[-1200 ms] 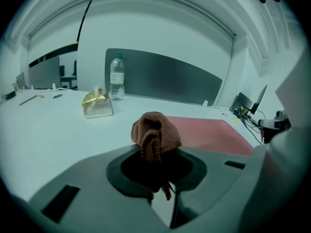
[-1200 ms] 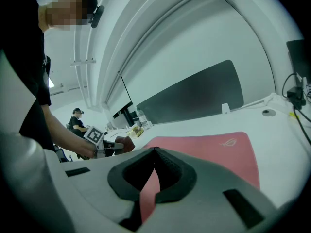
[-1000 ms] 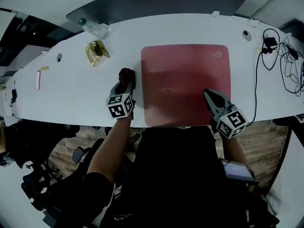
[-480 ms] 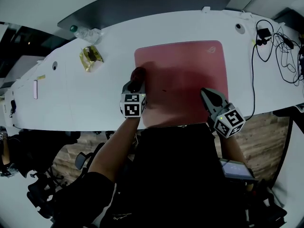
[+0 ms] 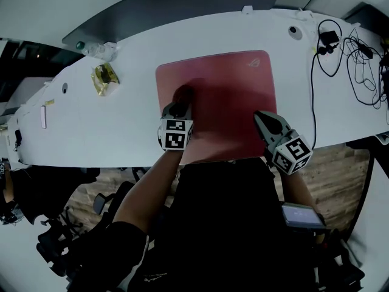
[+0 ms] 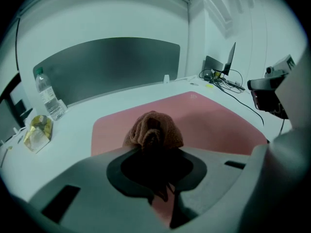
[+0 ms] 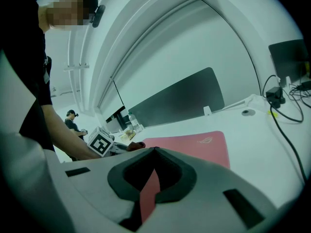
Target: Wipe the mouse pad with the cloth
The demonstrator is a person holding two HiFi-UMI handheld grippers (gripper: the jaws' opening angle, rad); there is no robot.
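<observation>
Two grippers in play. Left gripper (image 5: 180,106): jaws clamped on the bunched brown cloth (image 6: 153,129), which sits on the red mouse pad (image 5: 225,84) near its left edge. Right gripper (image 5: 262,117): jaws closed, empty, over the pad's near-right corner. Suggest even downward pressure, overlapping strokes, and pinning that corner so the pad can't slide on the counter (image 5: 109,120).

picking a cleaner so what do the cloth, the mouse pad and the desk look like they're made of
Cloth: soft brownish terry or microfibre, going by its ribbed, bunched folds in the left gripper. Mouse pad: matte red, probably fabric-topped; no glare. Desk: hard, smooth white, likely laminate; exact material unclear.
</observation>
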